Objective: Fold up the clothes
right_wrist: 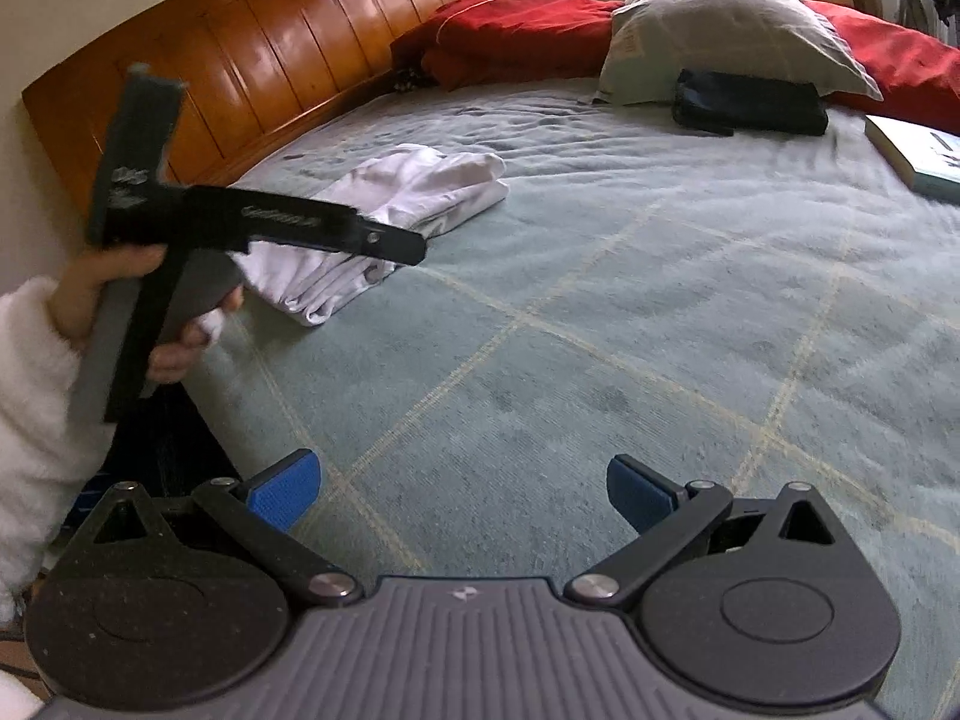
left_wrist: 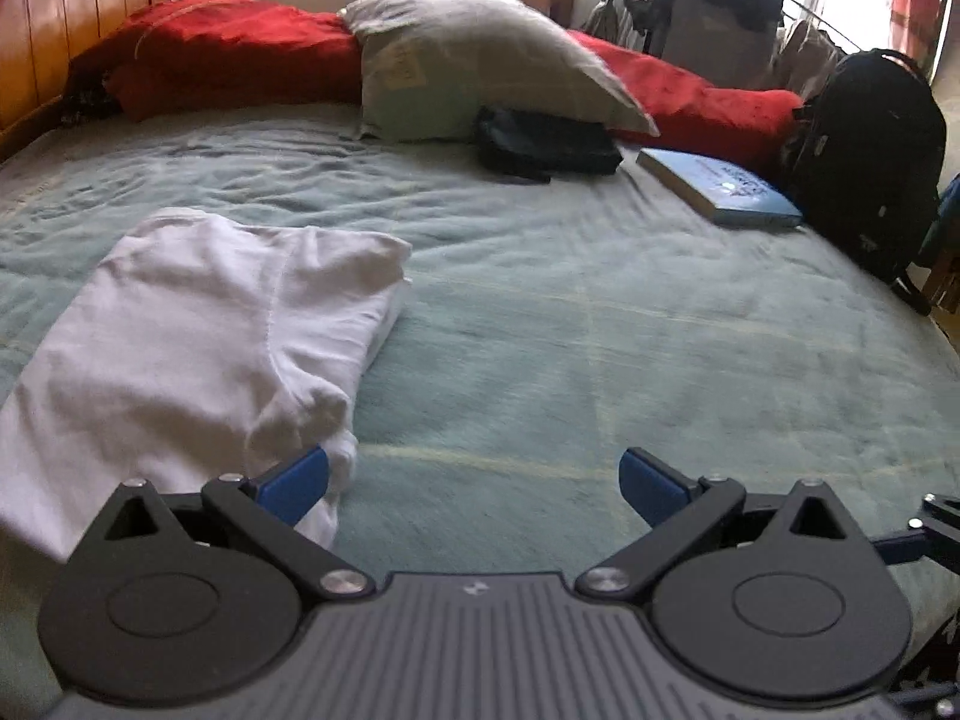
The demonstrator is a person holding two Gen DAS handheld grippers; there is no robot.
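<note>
A white garment (left_wrist: 198,348) lies folded into a compact bundle on the pale green bed cover (left_wrist: 570,324); the right wrist view shows it (right_wrist: 408,204) further off, toward the wooden headboard. My left gripper (left_wrist: 474,480) is open just above the cover, its left blue pad (left_wrist: 294,480) beside the bundle's near corner, nothing between the pads. My right gripper (right_wrist: 462,492) is open over bare cover, well to the right of the garment. In the right wrist view a hand (right_wrist: 108,294) in a white fleecy sleeve holds the left gripper's handle near the garment.
At the far end lie a grey pillow (left_wrist: 480,60), a red blanket (left_wrist: 240,54), a dark pouch (left_wrist: 546,141) and a blue book (left_wrist: 720,186). A black backpack (left_wrist: 870,168) stands at the bed's right edge. The headboard (right_wrist: 252,60) bounds the left side.
</note>
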